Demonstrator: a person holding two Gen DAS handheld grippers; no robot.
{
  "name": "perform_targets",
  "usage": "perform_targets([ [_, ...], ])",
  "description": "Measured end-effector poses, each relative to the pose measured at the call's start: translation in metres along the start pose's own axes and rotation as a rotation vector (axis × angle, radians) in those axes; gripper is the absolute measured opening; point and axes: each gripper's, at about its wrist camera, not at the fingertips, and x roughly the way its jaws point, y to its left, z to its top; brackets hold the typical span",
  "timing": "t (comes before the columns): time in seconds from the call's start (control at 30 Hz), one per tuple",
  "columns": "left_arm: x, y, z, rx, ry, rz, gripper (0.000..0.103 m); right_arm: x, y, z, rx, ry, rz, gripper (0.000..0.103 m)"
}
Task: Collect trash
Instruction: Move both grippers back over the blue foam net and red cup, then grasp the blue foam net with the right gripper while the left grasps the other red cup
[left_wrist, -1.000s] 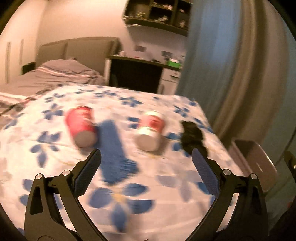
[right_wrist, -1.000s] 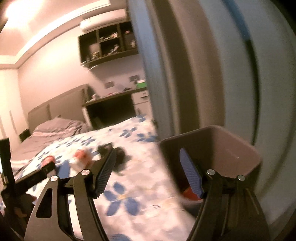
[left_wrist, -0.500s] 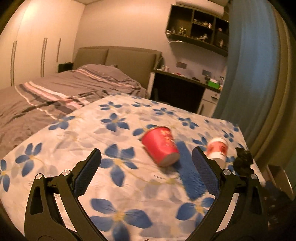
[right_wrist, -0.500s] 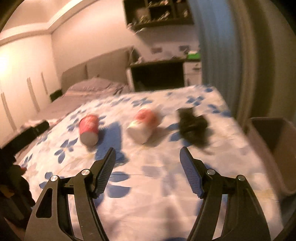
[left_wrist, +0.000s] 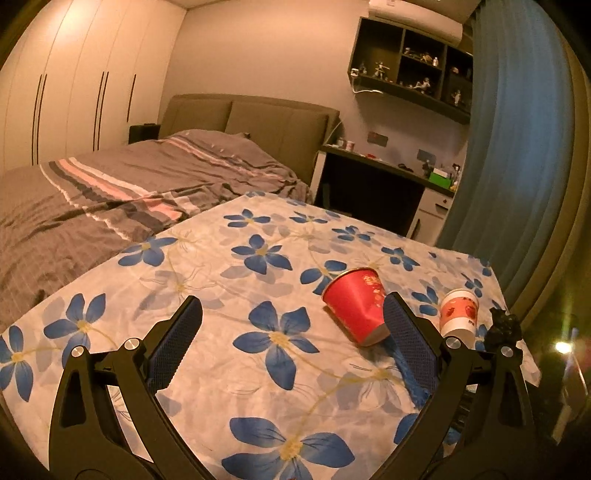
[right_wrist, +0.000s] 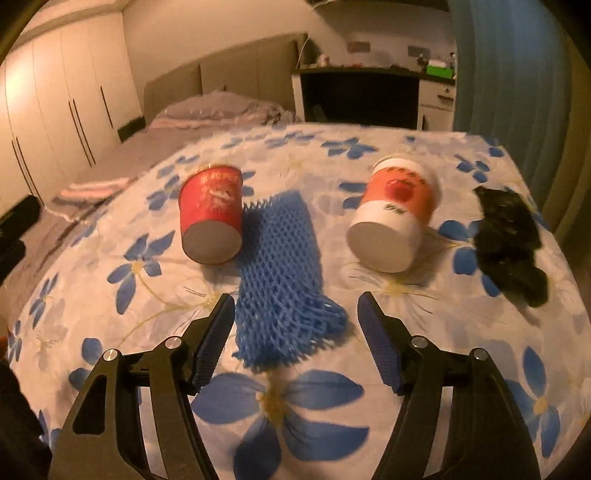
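On the flowered cloth a red paper cup lies on its side, touching a blue foam net. Right of them lies a white-and-red cup, then a crumpled black scrap. My right gripper hangs just over the net's near end; its jaws are closing, and the pads press on nothing. In the left wrist view my left gripper is open and empty over bare cloth. The red cup sits by its right finger, which hides part of the net.
A bed with a grey striped cover adjoins the cloth on the left. Behind stand a dark desk, white wardrobes and a blue curtain. The cloth's right edge drops off just past the black scrap.
The right wrist view swung from a bin by the curtain to the cloth and dropped closer over the net. The left gripper swung left, so the cups now sit at its right.
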Motion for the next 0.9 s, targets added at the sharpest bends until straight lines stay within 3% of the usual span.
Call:
perform_targets([
  [0.2, 0.002, 0.003, -0.001, 0.000, 0.006, -0.005, 0.097, 0.024, 0.002, 0.003, 0.000, 0.104, -0.013, 0.058],
  [0.3, 0.003, 0.003, -0.002, -0.002, 0.009, -0.007, 0.097, 0.026, 0.002, 0.002, -0.001, 0.116, -0.017, 0.051],
  [0.33, 0.003, 0.003, -0.002, -0.002, 0.010, -0.007, 0.097, 0.026, 0.003, 0.002, -0.006, 0.116, -0.023, 0.044],
  [0.37, 0.003, 0.003, -0.002, -0.002, 0.012, -0.009, 0.097, 0.025, 0.003, 0.002, -0.006, 0.113, -0.020, 0.030],
  [0.47, 0.003, 0.000, -0.004, 0.007, 0.013, -0.014, 0.097, 0.022, 0.001, 0.000, -0.003, 0.108, 0.030, 0.015],
  [0.6, 0.003, -0.007, -0.007, 0.018, 0.023, -0.023, 0.097, 0.005, 0.002, -0.002, -0.028, 0.042, 0.037, 0.011],
  [0.9, 0.022, -0.032, -0.010, 0.025, 0.086, -0.077, 0.097, -0.080, -0.016, -0.003, -0.029, -0.213, -0.015, 0.011],
])
